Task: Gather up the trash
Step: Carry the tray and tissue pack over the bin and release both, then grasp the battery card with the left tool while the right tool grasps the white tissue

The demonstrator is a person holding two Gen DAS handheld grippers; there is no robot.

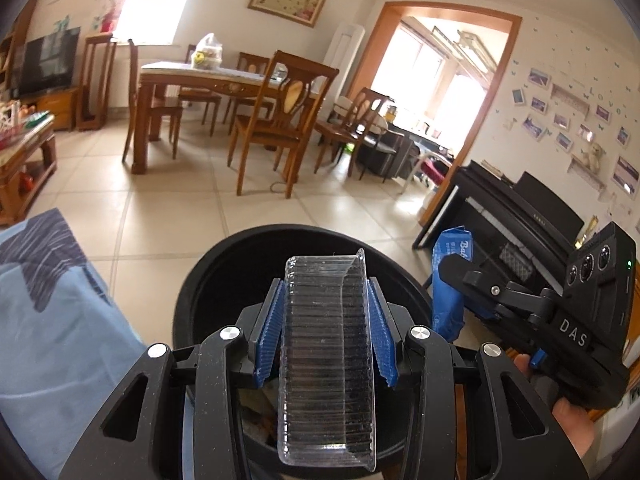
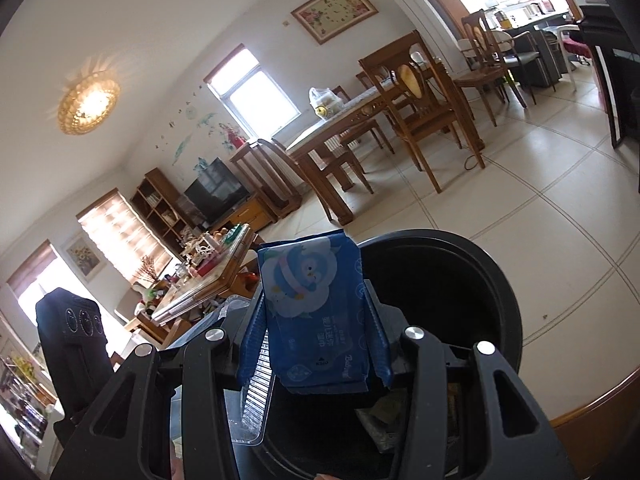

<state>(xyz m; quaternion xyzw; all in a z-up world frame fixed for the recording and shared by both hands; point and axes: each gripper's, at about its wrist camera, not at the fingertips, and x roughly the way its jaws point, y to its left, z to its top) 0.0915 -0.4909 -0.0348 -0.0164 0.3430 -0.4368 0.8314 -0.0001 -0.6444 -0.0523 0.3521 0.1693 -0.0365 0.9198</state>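
My left gripper (image 1: pixel 326 312) is shut on a clear ribbed plastic tray (image 1: pixel 326 360), held above the mouth of a round black trash bin (image 1: pixel 208 276). My right gripper (image 2: pixel 316 320) is shut on a blue wet-wipe packet (image 2: pixel 316 312) with a cartoon bird on it, over the same black bin (image 2: pixel 480 280). In the left wrist view the right gripper (image 1: pixel 452 268) comes in from the right with the blue packet (image 1: pixel 450 280) beside the bin's rim. The clear tray (image 2: pixel 258 392) shows at the lower left in the right wrist view. Scraps lie at the bin's bottom.
A blue-grey cloth (image 1: pixel 52 300) lies at the left. A wooden dining table (image 1: pixel 192 76) with chairs (image 1: pixel 276 120) stands across the tiled floor. A black piano (image 1: pixel 520 208) is on the right, a cluttered coffee table (image 2: pixel 208 272) on the left. A hand (image 1: pixel 572 420) grips the right tool.
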